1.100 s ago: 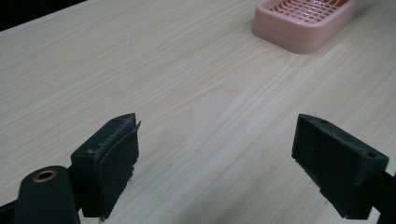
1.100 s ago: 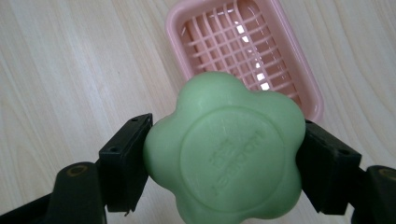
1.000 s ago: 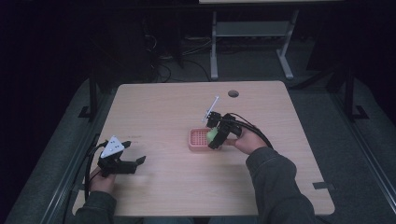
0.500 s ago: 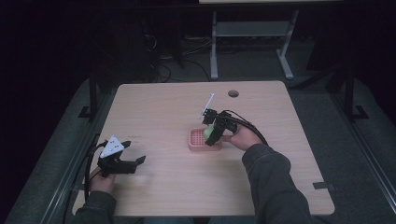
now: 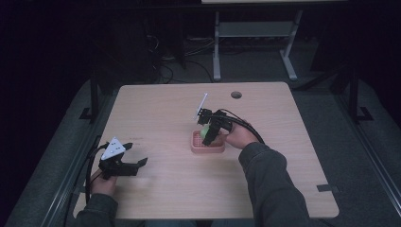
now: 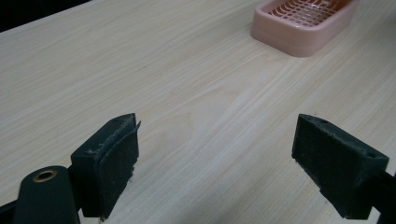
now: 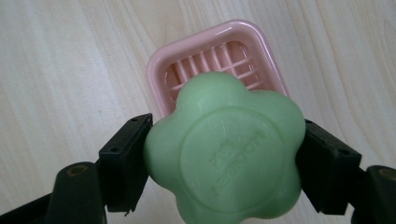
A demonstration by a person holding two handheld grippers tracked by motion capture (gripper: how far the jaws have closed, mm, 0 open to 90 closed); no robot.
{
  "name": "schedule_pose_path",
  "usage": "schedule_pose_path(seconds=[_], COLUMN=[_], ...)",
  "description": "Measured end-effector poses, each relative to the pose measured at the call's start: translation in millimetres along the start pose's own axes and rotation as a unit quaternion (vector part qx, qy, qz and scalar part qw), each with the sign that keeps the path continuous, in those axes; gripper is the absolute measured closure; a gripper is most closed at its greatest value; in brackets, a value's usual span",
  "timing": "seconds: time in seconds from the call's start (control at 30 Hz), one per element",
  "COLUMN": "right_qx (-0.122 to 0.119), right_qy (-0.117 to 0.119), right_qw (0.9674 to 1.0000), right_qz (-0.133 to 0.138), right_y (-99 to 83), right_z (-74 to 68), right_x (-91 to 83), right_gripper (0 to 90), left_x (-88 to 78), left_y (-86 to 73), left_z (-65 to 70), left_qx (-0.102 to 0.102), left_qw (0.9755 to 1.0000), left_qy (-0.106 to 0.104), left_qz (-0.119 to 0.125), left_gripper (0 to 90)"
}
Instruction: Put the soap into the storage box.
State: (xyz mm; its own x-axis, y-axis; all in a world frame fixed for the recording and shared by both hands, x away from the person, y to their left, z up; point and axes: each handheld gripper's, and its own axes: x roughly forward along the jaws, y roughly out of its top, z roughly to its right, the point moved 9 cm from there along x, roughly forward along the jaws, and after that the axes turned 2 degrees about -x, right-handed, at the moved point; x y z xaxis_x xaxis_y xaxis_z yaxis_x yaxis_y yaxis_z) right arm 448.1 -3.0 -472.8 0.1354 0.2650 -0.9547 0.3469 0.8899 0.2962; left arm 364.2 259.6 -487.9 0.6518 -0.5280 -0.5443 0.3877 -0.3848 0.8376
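Flower-shaped green soap bar (image 7: 224,151) clamped between the two black jaws of the right gripper (image 7: 224,154), one jaw pressed on each side, embossed face toward the camera. Directly beyond and below, along the gripper's line of sight: pink slatted soap dish (image 7: 217,58), on the wooden table (image 7: 60,70), partly hidden by the bar. From the high view, right gripper (image 5: 211,132) poised over the dish (image 5: 207,143) near the table's middle, green just visible at the jaws; whether the bar touches the slats, impossible to tell. Probably a straight lowering into the dish next, with the dish's long axis running away from the gripper in the right gripper view. Left gripper (image 5: 124,164) well apart near the table's front left edge, jaws spread wide around nothing, bare wood between them, dish (image 6: 303,21) far ahead to the right.
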Motion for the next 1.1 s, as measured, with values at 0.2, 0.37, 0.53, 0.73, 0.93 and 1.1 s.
schedule_pose_path(seconds=[0.2,0.37,0.53,0.73,0.93,1.1], right_qx=[0.002,0.006,0.012,0.023,0.023,0.025], right_qy=[-0.001,0.002,-0.005,0.002,0.002,0.004], right_qw=[1.0000,1.0000,0.9999,0.9997,0.9997,0.9997], right_qz=[0.005,0.003,-0.003,-0.003,-0.002,-0.004], right_y=[3.3,5.3,4.6,2.3,4.0,3.4], right_z=[2.6,2.1,5.2,7.4,6.6,7.1], right_x=[8.0,15.8,22.3,29.0,30.7,31.6], right_gripper=[26.1,26.1,26.1,26.0,26.0,25.9], left_x=[0.8,0.3,0.9,1.4,1.3,0.9], left_y=[-0.2,-0.4,-0.6,0.1,0.4,0.3], left_z=[0.7,0.2,0.5,1.1,1.5,1.0], left_qx=[-0.001,0.002,0.004,-0.001,0.001,0.000], left_qw=[1.0000,1.0000,1.0000,1.0000,1.0000,1.0000], left_qy=[-0.001,-0.001,-0.002,-0.003,-0.003,-0.003], left_qz=[-0.001,-0.004,-0.004,0.000,-0.001,-0.001], left_gripper=[14.4,14.4,14.4,14.4,14.4,14.4])
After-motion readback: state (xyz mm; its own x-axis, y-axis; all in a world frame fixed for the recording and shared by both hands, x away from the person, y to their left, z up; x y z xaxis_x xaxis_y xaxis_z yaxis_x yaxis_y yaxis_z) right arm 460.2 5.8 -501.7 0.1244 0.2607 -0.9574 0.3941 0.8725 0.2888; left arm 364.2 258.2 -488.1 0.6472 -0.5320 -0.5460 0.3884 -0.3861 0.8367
